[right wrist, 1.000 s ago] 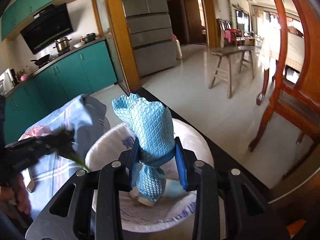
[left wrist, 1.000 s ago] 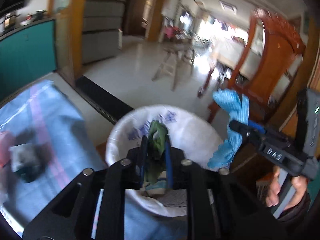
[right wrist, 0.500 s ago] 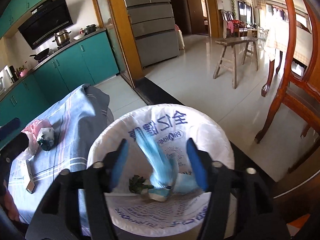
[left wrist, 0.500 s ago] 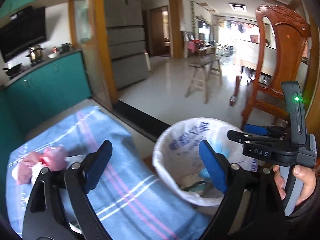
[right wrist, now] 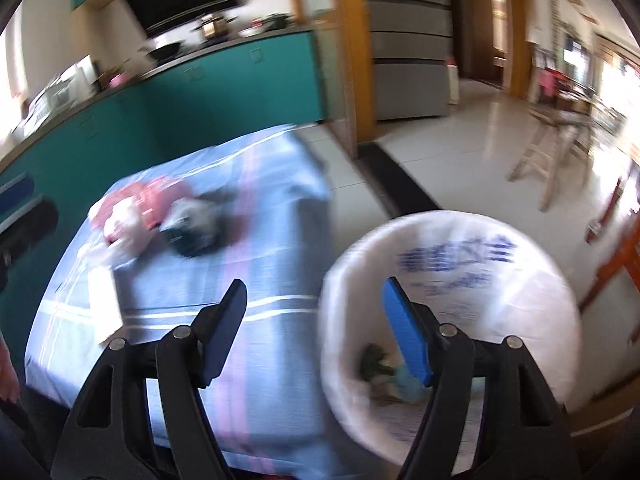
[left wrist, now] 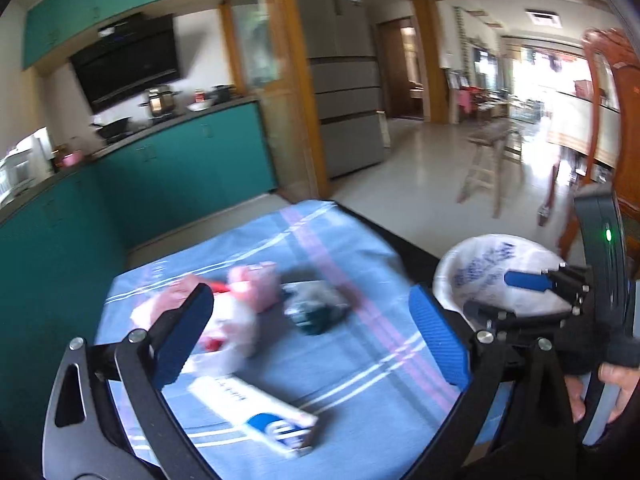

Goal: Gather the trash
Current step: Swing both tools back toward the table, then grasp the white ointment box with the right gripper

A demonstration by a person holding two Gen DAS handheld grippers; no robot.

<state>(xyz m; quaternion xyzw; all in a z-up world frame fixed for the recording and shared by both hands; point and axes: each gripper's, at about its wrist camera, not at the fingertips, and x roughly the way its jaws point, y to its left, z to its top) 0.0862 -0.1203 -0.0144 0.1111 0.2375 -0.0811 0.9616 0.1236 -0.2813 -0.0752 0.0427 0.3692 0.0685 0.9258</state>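
My left gripper (left wrist: 308, 344) is open and empty above the blue-clothed table (left wrist: 360, 248). On the cloth lie a pink-and-white crumpled bag (left wrist: 240, 304), a dark crumpled wrapper (left wrist: 316, 312) and a flat white-and-blue box (left wrist: 256, 416). The white-lined trash bin (left wrist: 500, 276) stands right of the table. My right gripper (right wrist: 316, 324) is open and empty, between the table edge and the bin (right wrist: 520, 280). A green scrap (right wrist: 374, 360) and a blue cloth (right wrist: 408, 380) lie inside the bin. The bag (right wrist: 136, 208), wrapper (right wrist: 196, 232) and box (right wrist: 104, 304) also show in the right wrist view.
Teal kitchen cabinets (left wrist: 180, 164) run behind the table. A grey fridge (left wrist: 344, 96) stands at the back. A wooden stool (left wrist: 488, 164) and a wooden chair (left wrist: 608, 128) stand on the tiled floor to the right.
Both grippers opened and dropped the green scrap and blue cloth into the bin. Both have since swung left from the bin towards the table.
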